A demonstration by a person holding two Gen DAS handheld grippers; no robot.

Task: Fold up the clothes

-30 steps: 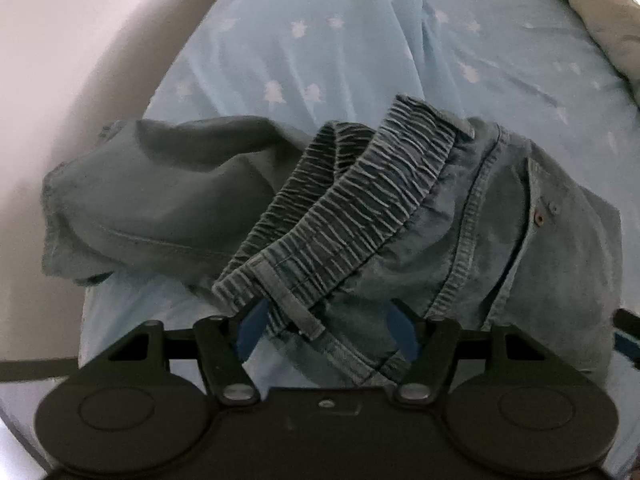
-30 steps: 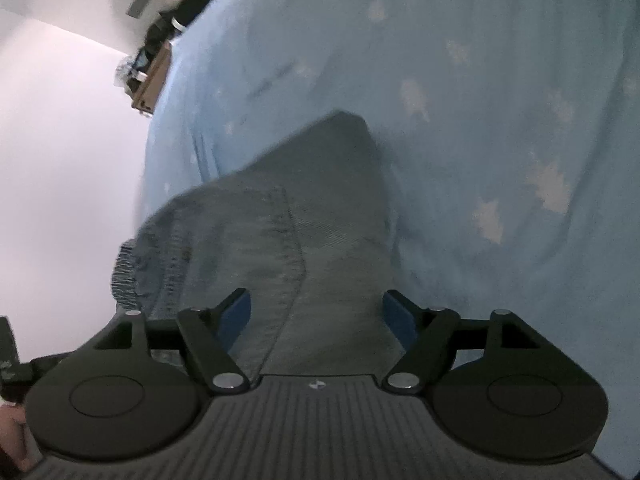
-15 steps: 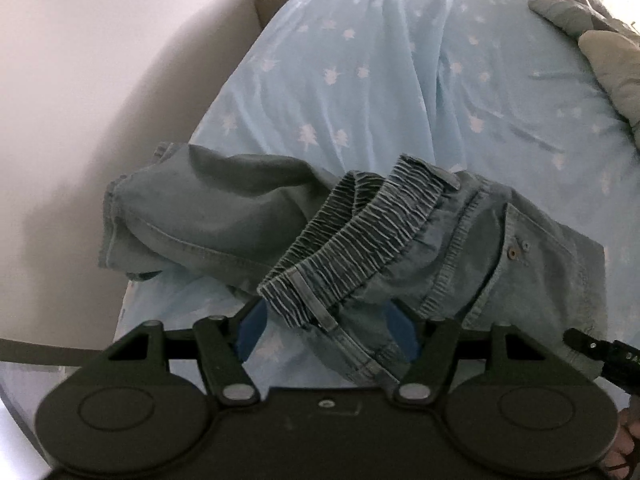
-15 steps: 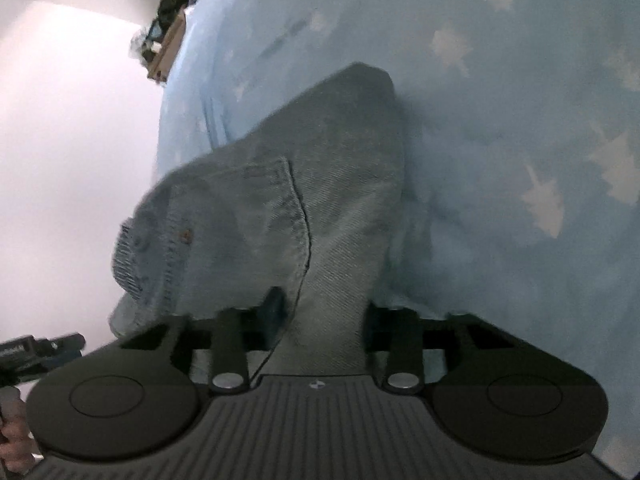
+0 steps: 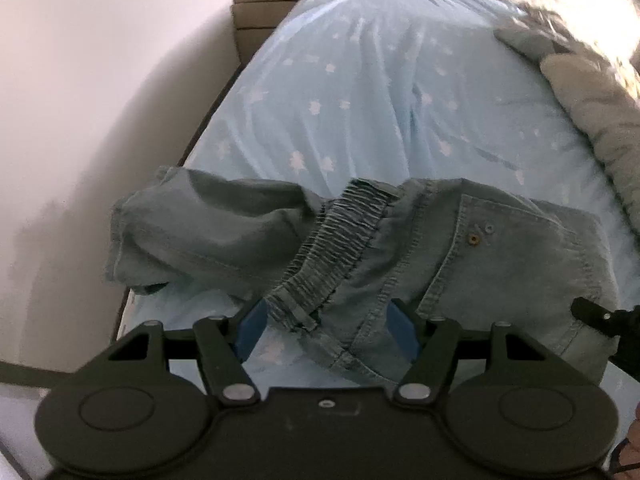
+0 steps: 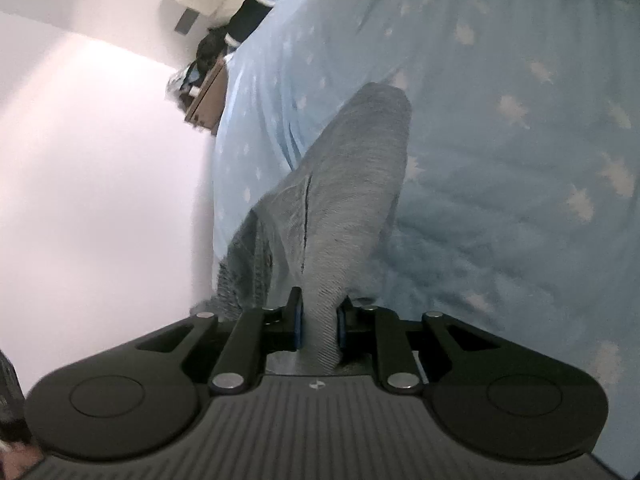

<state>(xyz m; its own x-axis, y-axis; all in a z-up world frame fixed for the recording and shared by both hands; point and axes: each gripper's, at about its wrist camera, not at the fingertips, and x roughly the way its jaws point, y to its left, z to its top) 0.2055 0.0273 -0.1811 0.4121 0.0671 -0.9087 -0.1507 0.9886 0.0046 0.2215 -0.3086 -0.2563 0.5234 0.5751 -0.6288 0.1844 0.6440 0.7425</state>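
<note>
The denim shorts [image 5: 400,240] lie crumpled near the edge of the bed [image 5: 360,92], elastic waistband bunched in the middle and the buttoned pocket panel spread toward the right. A second ago both tools hung apart over the cloth; now the right tool [image 6: 318,328] is closing, its blue pads pinching a ridge of denim that rises taut between them. That gives the fold its first anchor, so the garment can probably be lifted and straightened. The left tool [image 5: 326,330] stands apart with the waistband end lying between its fingers, gripping nothing. Compared with the earlier frame, the left view sits higher, taking in more bed and the grey bedding [image 5: 592,92] beyond.
</note>
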